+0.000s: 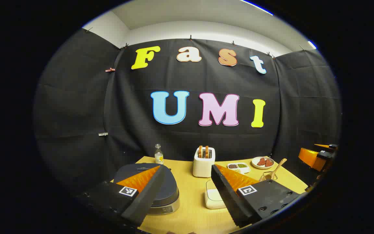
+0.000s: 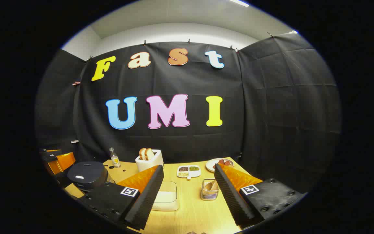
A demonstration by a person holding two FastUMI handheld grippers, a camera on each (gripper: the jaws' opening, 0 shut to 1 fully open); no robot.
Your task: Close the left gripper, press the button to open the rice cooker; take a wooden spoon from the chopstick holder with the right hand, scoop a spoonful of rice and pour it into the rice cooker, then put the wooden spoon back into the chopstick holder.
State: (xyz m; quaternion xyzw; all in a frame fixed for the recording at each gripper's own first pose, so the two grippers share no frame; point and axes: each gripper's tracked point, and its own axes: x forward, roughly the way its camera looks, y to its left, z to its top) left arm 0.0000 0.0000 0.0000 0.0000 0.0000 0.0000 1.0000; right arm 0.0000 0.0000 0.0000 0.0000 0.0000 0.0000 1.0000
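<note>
The rice cooker (image 1: 169, 191) (image 2: 86, 175), dark and round with its lid down, stands at the table's left, partly behind my left finger. My left gripper (image 1: 187, 168) hovers open above the table, a little back from the cooker; in the right gripper view it sits at the far left (image 2: 55, 161). A white container of rice (image 1: 213, 198) (image 2: 167, 196) sits mid-table. The wire chopstick holder (image 1: 266, 177) (image 2: 210, 190) holds the wooden spoon (image 1: 279, 165) (image 2: 211, 185). My right gripper (image 2: 188, 168) is open and empty, short of the holder; it shows at the right edge (image 1: 317, 157) in the left gripper view.
At the back of the yellow table (image 1: 190, 214) stand a white toaster (image 1: 204, 162) (image 2: 149, 161) with bread, a small bottle (image 1: 158, 154) (image 2: 114, 157), a divided dish (image 1: 239, 167) (image 2: 188, 171) and a plate (image 1: 262, 162) (image 2: 211, 165). Black cloth walls close the booth.
</note>
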